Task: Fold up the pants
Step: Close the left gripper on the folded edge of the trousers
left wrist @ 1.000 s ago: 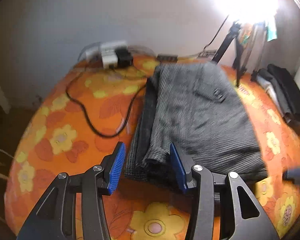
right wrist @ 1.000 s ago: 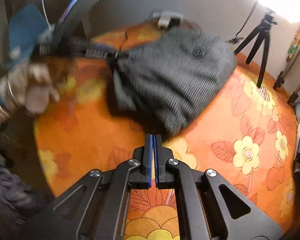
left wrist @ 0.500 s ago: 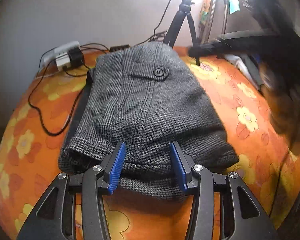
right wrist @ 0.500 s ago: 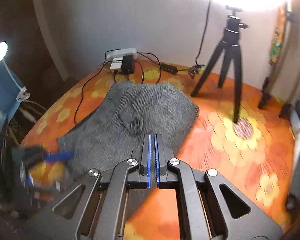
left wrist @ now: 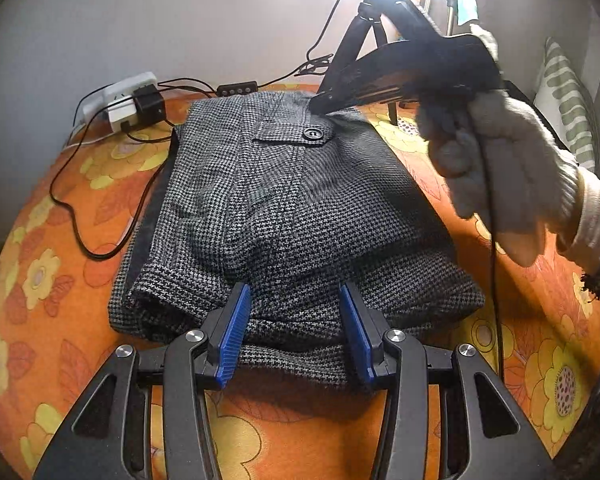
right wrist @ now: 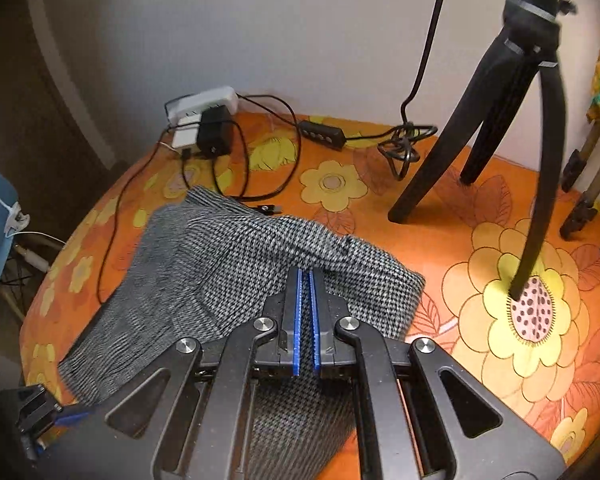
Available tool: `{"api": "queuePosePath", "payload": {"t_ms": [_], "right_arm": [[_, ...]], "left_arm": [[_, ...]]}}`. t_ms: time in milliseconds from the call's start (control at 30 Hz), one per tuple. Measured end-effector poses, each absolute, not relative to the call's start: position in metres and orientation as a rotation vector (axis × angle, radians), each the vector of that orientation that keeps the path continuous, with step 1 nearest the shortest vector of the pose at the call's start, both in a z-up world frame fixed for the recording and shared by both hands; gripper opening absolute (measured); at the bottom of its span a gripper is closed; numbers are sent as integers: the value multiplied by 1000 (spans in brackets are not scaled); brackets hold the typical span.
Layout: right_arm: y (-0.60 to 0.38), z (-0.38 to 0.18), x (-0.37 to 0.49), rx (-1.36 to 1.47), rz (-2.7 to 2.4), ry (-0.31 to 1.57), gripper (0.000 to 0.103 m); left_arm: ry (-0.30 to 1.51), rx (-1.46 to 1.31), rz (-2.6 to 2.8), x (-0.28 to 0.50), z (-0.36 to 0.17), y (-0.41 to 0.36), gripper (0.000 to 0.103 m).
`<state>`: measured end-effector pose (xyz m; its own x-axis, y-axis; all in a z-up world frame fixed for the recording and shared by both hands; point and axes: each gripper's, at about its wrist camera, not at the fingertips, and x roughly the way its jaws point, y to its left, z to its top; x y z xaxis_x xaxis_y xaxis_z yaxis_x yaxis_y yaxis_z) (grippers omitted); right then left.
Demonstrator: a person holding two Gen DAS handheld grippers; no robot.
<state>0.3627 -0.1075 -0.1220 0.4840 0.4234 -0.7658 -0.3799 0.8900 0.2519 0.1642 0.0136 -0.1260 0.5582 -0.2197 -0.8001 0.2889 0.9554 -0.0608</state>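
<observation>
Grey houndstooth pants (left wrist: 284, 216) lie folded in a thick stack on the orange flowered cloth (left wrist: 60, 280); a buttoned pocket flap faces up. My left gripper (left wrist: 296, 328) is open, its blue pads on either side of the stack's near edge. My right gripper (right wrist: 307, 312) has its pads nearly together, with nothing held, its tip resting on the far part of the pants (right wrist: 228, 264). In the left wrist view the right gripper (left wrist: 320, 105), held by a gloved hand, touches the pants near the pocket button.
A black tripod (right wrist: 512, 132) stands on the cloth at the far right. A white power strip with plugs (right wrist: 204, 108), trailing cables and an inline switch (right wrist: 324, 134) lie at the back. The wall stands just behind. A striped cushion (left wrist: 568, 100) sits far right.
My right gripper swung in from the side and came down onto the far part of the pants. My left gripper moved closer, centred on the near edge, still open.
</observation>
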Motion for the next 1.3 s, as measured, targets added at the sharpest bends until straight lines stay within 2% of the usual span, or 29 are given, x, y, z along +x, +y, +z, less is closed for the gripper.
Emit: {"api": "queuePosePath", "payload": {"t_ms": [267,300,367,400,433,500,567,633,867,1300], "right_arm": [[-105,-119,365,65,464,953,5],[-109,-115,363,75,467,949,10],[-121,-106,356,100,450,924,33],[-128,-101,351,118,439,903,54],[-134,-98,347,136,438,888,63],[-145,-92,340,164,454,881,64],[-153,-90,336,173,468,893,69],[-160,-91,335,189,474,900,87],[-173,-118,348,327,477,1003,89],[-171,-148,367,466,491,1081,89]], "left_arm": [[929,-17,-308,157,-119,27,45],[926,-43,-308,156,-116,30,45],[916,-87,-309,152,-109,39,45],[906,-89,-292,150,-104,44,45],[894,-87,-269,149,-100,50,45],[876,-133,-238,146,-92,68,45],[883,-236,-210,147,-89,93,50],[893,-321,-190,148,-89,111,55],[955,-528,-170,160,-105,139,63],[1060,-577,-145,177,-133,123,66]]}}
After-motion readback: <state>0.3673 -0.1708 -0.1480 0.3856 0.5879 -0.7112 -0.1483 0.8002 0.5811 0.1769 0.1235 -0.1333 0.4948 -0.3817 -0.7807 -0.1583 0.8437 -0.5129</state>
